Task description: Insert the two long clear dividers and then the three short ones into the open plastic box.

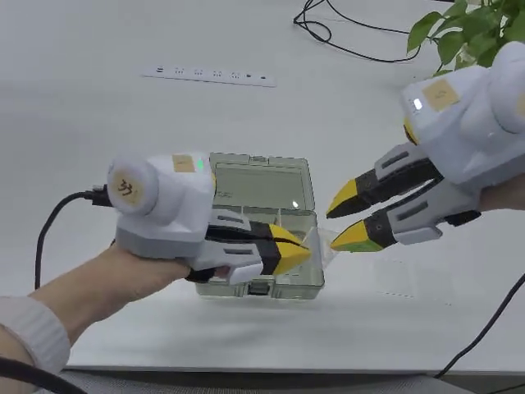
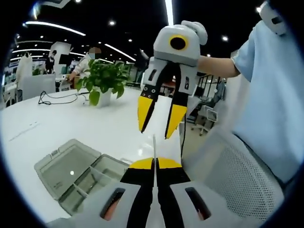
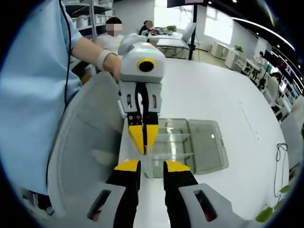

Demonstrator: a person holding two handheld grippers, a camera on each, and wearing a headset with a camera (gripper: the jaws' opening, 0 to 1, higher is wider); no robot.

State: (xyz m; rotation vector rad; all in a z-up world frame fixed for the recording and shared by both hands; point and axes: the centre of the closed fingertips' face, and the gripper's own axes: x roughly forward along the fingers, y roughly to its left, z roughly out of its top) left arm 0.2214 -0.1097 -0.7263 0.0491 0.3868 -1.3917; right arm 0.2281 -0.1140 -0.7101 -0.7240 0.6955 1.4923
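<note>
1. Clear divider [image 2: 153,142] sits pinched edge-on in my left gripper [image 1: 289,250], jaws closed tight on it, just above the right end of the open plastic box [image 1: 261,187].
2. My right gripper [image 1: 332,229] hovers just off the box's right side, jaws parted and holding nothing, tips aimed at the divider's free end.
3. Other clear partitions [image 3: 173,136] stand across the box's tray.
4. To seat this one well, I judge I should steady the free end with the right jaws, square the divider over its slots, then press down evenly.
</note>
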